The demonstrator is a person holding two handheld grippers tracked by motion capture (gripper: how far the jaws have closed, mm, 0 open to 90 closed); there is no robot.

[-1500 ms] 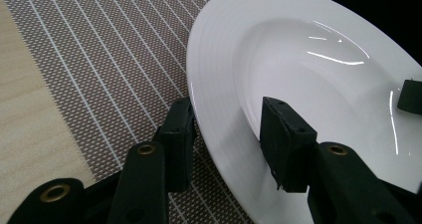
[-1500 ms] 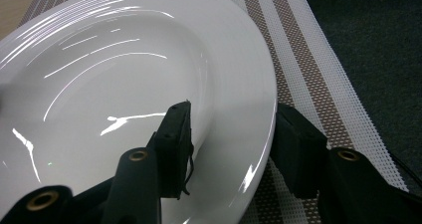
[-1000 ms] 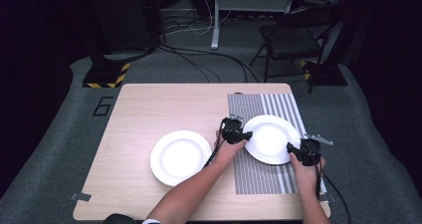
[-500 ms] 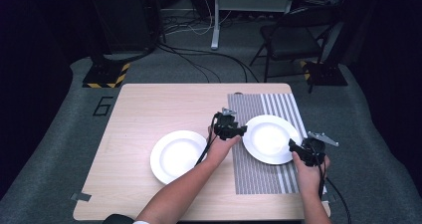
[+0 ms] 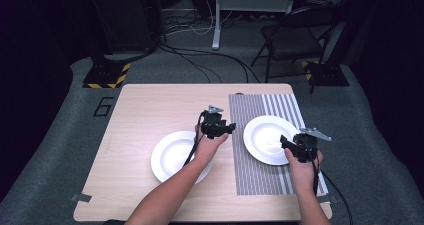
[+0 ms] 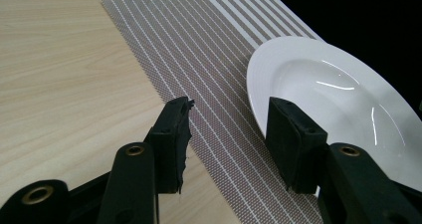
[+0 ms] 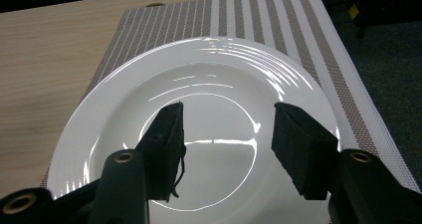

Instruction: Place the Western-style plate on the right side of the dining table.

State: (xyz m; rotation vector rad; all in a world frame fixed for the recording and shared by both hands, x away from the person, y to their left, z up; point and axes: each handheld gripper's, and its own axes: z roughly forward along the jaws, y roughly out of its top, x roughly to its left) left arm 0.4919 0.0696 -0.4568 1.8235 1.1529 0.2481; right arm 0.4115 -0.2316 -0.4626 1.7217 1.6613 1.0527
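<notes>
Left tongs [image 5: 231, 127] withdrew over wooden table [image 5: 140, 115].

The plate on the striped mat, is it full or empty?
Empty: the plate on the mat shows a bare white bowl with only light glints.

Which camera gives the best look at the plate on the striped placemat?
The right gripper view: the plate is close, rim and well sharp, between open fingers. The left gripper view catches part of it at the right; the high view shows it whole but small on the placemat.
</notes>
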